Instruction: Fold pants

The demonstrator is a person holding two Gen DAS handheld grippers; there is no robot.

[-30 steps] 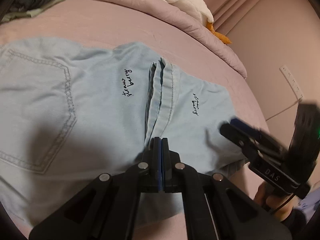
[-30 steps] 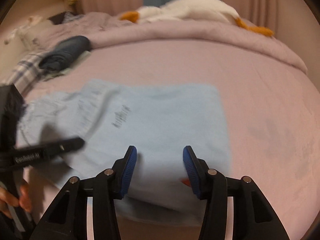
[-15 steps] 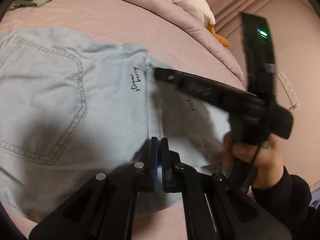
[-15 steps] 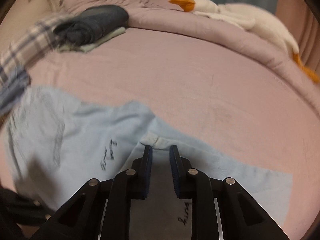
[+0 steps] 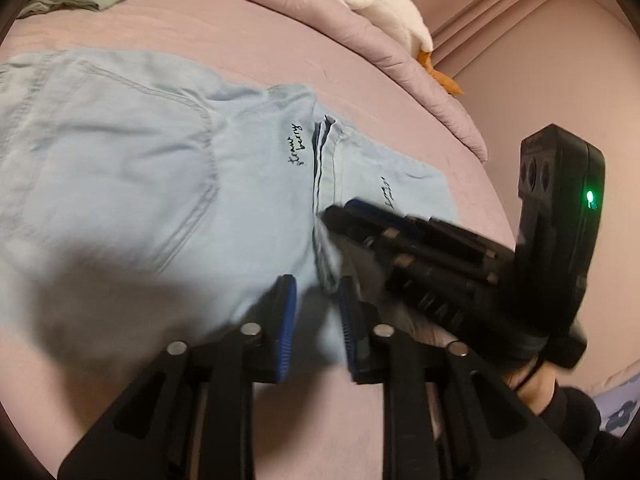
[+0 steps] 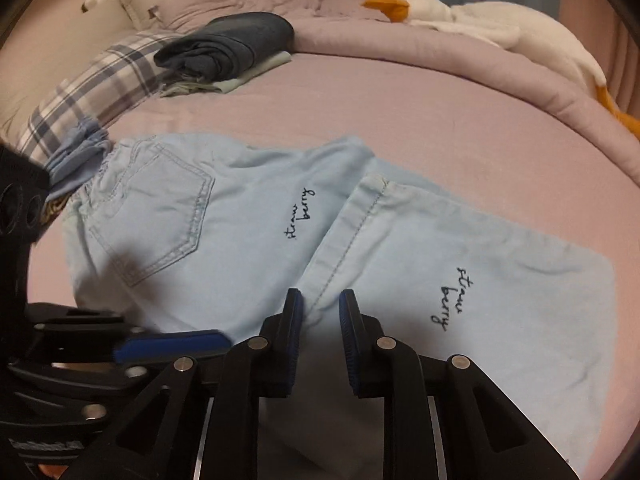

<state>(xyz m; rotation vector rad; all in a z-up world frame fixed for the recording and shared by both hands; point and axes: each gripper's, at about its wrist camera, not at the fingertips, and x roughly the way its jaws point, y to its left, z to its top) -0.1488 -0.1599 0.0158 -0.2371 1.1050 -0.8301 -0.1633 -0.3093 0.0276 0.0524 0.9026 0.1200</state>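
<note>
**A:** Are the jaws open or shut?

**B:** On the left gripper [image 5: 316, 312] they stand a little apart. They have just been opening. The near edge of the pants [image 5: 132, 184] lies in the gap, but the blue pads are not squeezing it.

**A:** And the other one?

**B:** The right gripper [image 6: 320, 316] has a small gap too. The hem of the folded pant leg runs right up to that gap. I cannot tell if the pads are pinching the cloth — it is too close to call.

**A:** Where are the pants?

**B:** They lie flat on the pink bed sheet [image 6: 420, 108], at the near side of the bed. They are light blue. A back pocket faces up on the left part. One leg is folded over, so its hem sits in the middle. You can read small dark writing on both parts.

**A:** Are the two grippers close?

**B:** Yes — very near each other, at the same edge of the pants.

**A:** What else is on the bed?

**B:** A pile of folded dark clothes [image 6: 228, 48] at the far side, well away from the pants. A white stuffed goose [image 6: 500, 28] lies on the rolled blanket [image 6: 440, 56]. A checked pillow [image 6: 96, 92] is at the left.
</note>
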